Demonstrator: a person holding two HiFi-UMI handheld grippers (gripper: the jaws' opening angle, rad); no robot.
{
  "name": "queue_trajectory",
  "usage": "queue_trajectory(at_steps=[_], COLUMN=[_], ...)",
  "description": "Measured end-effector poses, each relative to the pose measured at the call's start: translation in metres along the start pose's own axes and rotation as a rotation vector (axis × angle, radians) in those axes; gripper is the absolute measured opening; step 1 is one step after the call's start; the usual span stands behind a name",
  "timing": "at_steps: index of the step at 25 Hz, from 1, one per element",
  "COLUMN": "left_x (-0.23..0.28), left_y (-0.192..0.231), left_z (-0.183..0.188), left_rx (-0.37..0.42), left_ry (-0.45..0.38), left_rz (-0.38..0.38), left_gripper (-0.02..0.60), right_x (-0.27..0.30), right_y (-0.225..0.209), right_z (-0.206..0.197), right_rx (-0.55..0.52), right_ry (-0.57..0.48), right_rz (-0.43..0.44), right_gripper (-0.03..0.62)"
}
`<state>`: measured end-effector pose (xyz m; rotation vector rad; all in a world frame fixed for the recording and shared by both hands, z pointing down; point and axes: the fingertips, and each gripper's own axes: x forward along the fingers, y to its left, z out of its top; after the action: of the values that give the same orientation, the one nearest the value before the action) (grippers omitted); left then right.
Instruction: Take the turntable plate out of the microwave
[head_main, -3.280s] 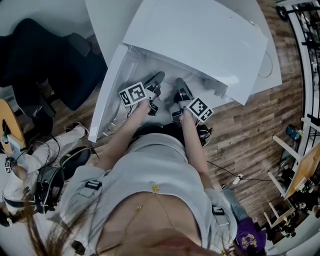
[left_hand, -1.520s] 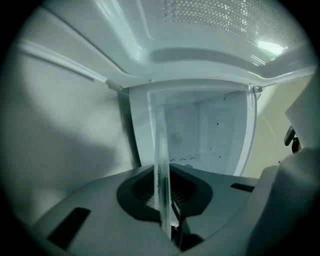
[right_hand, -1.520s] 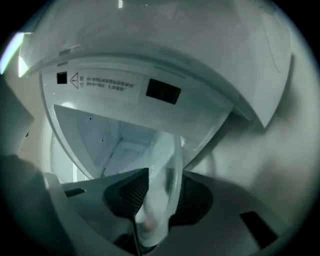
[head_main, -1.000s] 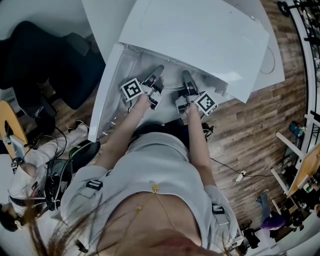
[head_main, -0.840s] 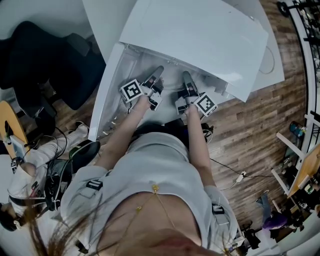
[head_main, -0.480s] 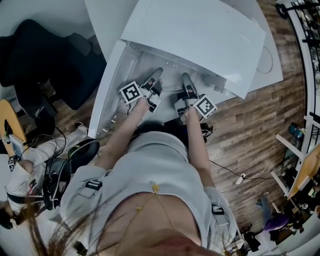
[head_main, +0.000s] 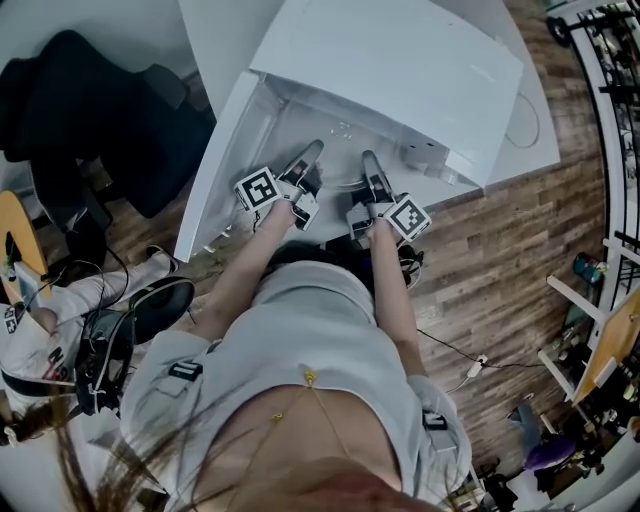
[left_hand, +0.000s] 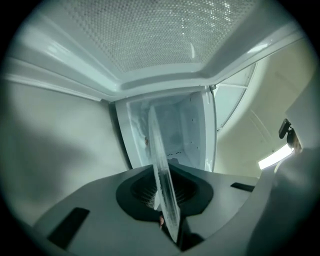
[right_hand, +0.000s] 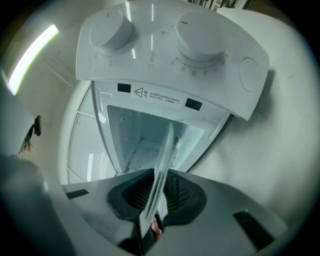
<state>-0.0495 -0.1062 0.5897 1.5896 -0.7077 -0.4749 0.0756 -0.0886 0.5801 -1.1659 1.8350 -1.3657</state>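
Wood floor runs down the right of the head view and a dark chair sits at upper left; between them a white microwave stands on a white surface, its door swung open to the left; its top hides the back of the cavity from above, and the person's torso and arms fill the lower half of that view; the left tongs and the right tongs reach side by side into the mouth of the oven, each clenched on the rim of the plate, one at either side; the plate is held between them at the opening, in front of the cavity; from above it is hard to make out, clear glass showing only as a faint curved line between the tongs; each gripper view sees it edge-on, a thin pale sliver with a ribbed, glinting rim running from the pads toward the cavity; a small pinkish speck at the pads is too small to tell; the right gripper view also shows two round knobs above the opening.
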Motion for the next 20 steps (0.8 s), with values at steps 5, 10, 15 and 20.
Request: queue_trajectory(at_steps=[5, 10, 15, 20], left_x=[-0.009, -0.019, -0.029, -0.039], left_y=[-0.01, -0.02, -0.029, -0.035], left_z=[-0.006, -0.013, -0.021, -0.031], left_rx=[-0.006, 0.001, -0.005, -0.003], left_ry=[-0.009, -0.009, 0.0, 0.01], left_rz=[-0.014, -0.021, -0.023, -0.029], left_gripper=[0.051, 0.051, 0.052, 0.052], right_x=[-0.01, -0.02, -0.031, -0.044], right_y=[0.01, 0.021, 0.029, 0.038], right_z=[-0.002, -0.005, -0.01, -0.014], right_rx=[-0.011, -0.021, -0.019, -0.028], right_ry=[0.003, 0.006, 0.008, 0.006], right_rz=[0.008, 0.019, 0.017, 0.022], right_gripper=[0.057, 0.057, 0.057, 0.057])
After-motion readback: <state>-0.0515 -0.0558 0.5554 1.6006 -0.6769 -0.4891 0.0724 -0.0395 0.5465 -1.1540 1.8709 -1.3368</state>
